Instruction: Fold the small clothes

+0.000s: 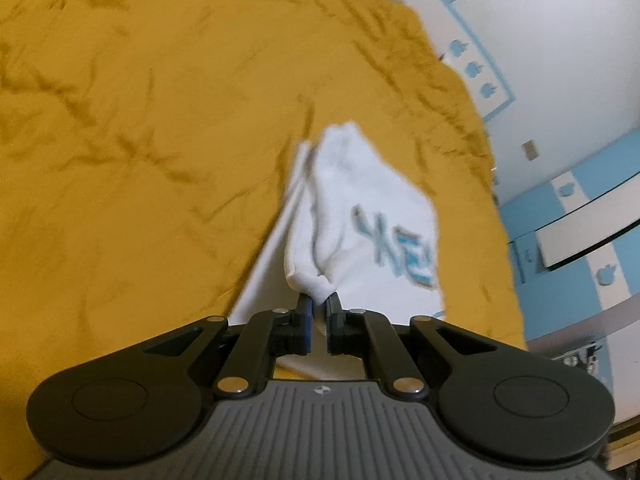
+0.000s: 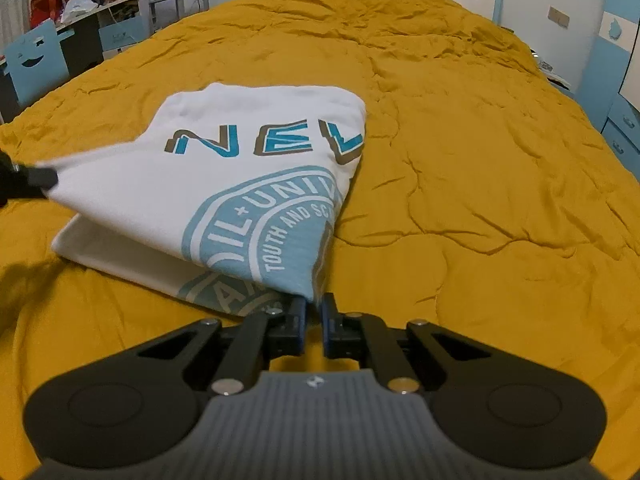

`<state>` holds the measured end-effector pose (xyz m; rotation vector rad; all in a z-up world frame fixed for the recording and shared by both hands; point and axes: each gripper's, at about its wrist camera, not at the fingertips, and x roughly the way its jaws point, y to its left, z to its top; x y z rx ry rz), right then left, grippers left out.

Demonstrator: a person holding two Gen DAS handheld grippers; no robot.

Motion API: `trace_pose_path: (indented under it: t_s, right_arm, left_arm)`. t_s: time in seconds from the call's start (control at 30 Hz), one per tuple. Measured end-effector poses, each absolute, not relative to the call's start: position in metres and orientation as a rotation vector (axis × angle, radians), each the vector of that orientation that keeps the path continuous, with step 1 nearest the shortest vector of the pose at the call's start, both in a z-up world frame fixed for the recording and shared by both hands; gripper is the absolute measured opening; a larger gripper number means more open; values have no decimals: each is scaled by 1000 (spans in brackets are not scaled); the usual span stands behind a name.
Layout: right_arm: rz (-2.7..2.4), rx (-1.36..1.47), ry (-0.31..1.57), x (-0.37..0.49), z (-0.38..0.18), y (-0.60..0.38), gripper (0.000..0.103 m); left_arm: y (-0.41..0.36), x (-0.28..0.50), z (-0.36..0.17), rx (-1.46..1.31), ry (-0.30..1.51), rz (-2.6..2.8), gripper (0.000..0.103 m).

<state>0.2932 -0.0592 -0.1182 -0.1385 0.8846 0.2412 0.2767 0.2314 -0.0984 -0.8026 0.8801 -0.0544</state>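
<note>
Right tool (image 2: pixel 314 304) pinching shirt (image 2: pixel 224 184), print blurred

Warm, even indoor light, soft shadows. Left view motion-blurred; right view sharper. Strong fisheye bending, dark vignette corners.

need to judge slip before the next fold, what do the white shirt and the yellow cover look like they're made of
White shirt: soft matte knit, probably cotton jersey; it drapes limply, print looks flat. Yellow cover: matte woven fabric, seemingly padded; puffy creases, no sheen.
</note>
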Motion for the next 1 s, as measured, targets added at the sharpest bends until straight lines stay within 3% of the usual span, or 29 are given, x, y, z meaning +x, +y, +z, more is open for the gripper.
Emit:
trace_pose_path:
  t_s: [0.2, 0.6, 0.83, 0.9, 0.93, 1.0]
  right_arm:
    - [246, -128, 900, 293, -124, -61, 0]
    - [252, -127, 955, 297, -139, -65, 0]
    - [226, -112, 1006, 299, -154, -73, 0]
    - [225, -90, 1010, 299, -155, -80, 0]
    - [225, -88, 1009, 299, -154, -83, 0]
    - [227, -84, 1009, 300, -152, -86, 0]
  left_arm:
    - [229, 278, -125, -782, 959, -12, 6]
    - [218, 283, -128, -694, 1026, 39, 6]
    - [203, 287, -123, -548, 1068, 79, 14]
    - [202, 286, -120, -522, 1088, 92, 13]
    - [200, 285, -118, -498, 1104, 109, 6]
    - [199, 283, -119, -452, 1125, 157, 6]
